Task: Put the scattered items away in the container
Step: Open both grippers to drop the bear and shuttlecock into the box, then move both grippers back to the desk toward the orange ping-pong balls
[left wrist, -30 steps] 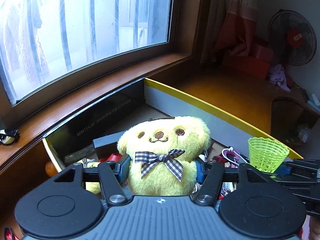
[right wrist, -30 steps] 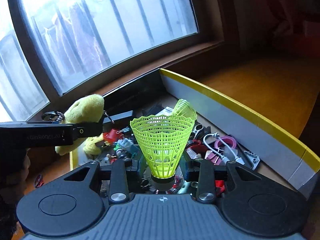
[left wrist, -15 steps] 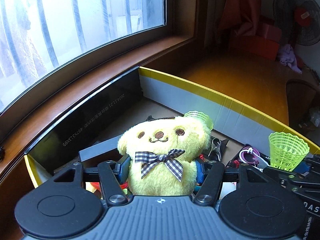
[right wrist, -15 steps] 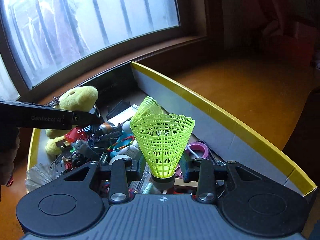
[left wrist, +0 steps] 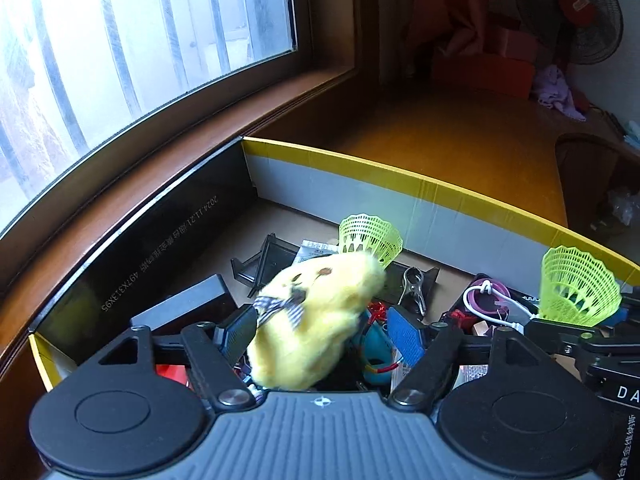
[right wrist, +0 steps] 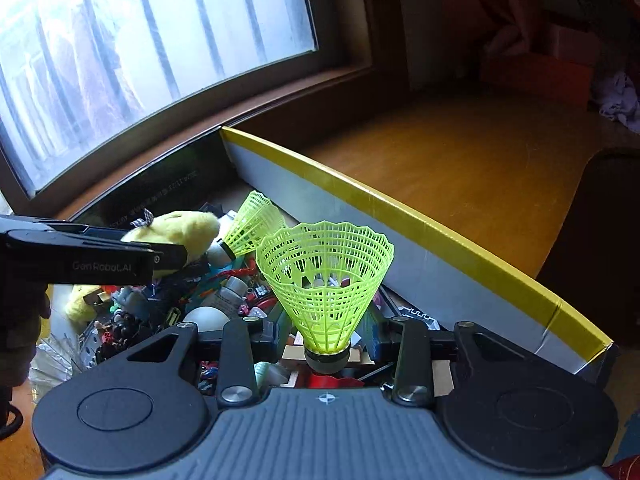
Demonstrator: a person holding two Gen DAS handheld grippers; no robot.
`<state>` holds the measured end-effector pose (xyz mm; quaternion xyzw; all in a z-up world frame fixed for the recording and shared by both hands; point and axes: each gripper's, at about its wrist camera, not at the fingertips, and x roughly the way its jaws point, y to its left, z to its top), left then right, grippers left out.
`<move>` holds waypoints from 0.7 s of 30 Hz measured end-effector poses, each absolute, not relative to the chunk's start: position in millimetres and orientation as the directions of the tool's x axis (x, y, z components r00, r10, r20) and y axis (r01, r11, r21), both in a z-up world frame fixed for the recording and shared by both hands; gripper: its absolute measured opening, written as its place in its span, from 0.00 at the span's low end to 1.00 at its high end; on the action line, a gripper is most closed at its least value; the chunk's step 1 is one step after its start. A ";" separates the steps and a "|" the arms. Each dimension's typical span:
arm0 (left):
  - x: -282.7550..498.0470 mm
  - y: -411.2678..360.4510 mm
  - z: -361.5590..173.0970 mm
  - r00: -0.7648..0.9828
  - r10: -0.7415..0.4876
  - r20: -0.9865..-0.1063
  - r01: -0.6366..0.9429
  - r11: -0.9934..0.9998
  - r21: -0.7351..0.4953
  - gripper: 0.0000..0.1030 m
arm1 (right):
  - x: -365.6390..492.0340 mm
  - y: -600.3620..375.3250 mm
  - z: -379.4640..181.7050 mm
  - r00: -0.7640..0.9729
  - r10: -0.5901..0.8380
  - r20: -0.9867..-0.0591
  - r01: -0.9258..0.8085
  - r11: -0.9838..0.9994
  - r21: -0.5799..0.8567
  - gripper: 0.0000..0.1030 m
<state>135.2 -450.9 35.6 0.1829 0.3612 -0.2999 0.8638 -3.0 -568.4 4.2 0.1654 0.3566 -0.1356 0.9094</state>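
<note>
1. Left gripper (left wrist: 320, 336): jaws spread and just opened further, pads clear of the bear (left wrist: 316, 320), which tips sideways, blurred, between them above the box (left wrist: 440, 196); judged a release so it drops in.
2. Right gripper (right wrist: 326, 340): jaws also just opened further; the shuttlecock (right wrist: 325, 280) stands cork-down between the pads, a gap showing each side, over the box clutter; likely also being let go.
3. Count: one bear; two shuttlecocks, the second (right wrist: 252, 228) already lying in the box; one box; two grippers.
</note>
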 end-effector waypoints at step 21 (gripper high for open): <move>84.9 -335.9 80.9 0.671 -0.363 -0.646 0.495 0.869 0.025 0.82 | -11.5 -514.3 42.3 0.771 -0.109 -0.627 0.260 0.953 0.154 0.72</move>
